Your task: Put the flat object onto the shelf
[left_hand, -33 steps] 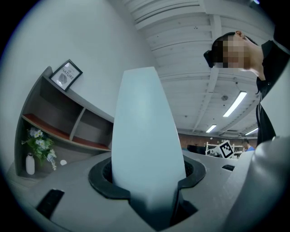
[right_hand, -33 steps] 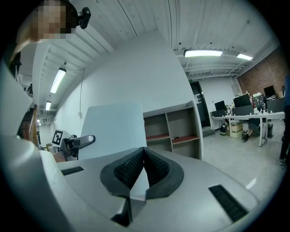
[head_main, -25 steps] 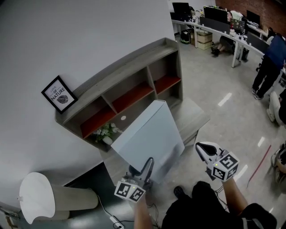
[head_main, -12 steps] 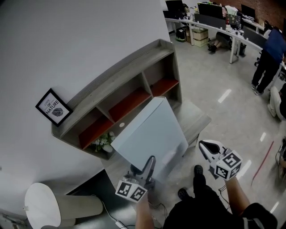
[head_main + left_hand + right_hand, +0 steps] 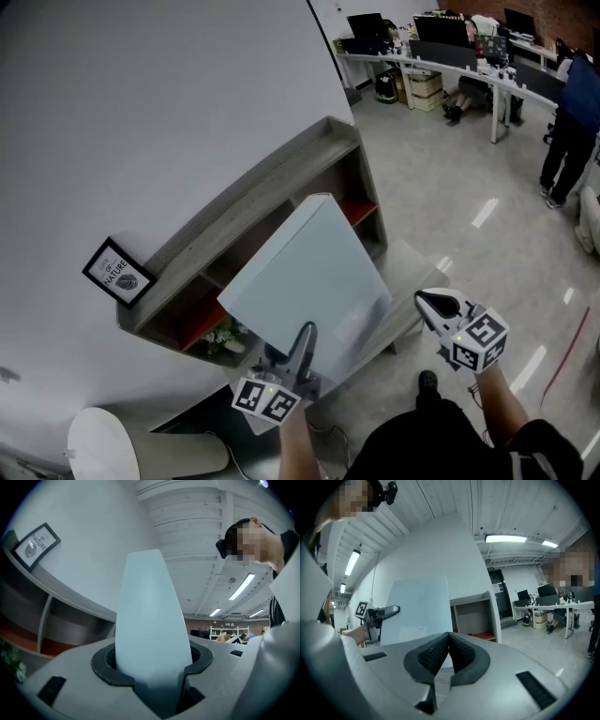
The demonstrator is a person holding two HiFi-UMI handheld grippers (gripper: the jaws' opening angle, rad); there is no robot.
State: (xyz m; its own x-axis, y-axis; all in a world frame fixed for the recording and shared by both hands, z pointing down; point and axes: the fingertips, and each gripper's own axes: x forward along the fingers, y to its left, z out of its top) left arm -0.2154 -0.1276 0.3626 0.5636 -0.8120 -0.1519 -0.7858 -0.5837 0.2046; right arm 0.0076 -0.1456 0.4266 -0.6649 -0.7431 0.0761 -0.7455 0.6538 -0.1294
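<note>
A large flat pale blue board [image 5: 305, 281] is held upright by its lower edge, with my left gripper [image 5: 298, 342] shut on it. The board's top edge overlaps the upper compartments of the grey shelf unit [image 5: 253, 187] against the white wall. In the left gripper view the board [image 5: 147, 616] rises from between the jaws of that gripper [image 5: 150, 667], with the shelf [image 5: 61, 616] at the left. My right gripper [image 5: 424, 300] hangs to the right of the board, apart from it. Its pads [image 5: 449, 639] meet with nothing between them, and the board [image 5: 419, 609] stands ahead.
A framed print [image 5: 119, 272] stands on the shelf top and a small plant [image 5: 225, 336] sits in a lower compartment. A low grey bench [image 5: 417, 291] stands before the shelf. A white round seat [image 5: 103, 450] is at bottom left. Desks [image 5: 450, 56] and a person [image 5: 572, 122] are at the back right.
Both grippers and the board have moved up and toward the shelf. The board's top edge now covers the shelf's middle compartments, where before it stood below them.
</note>
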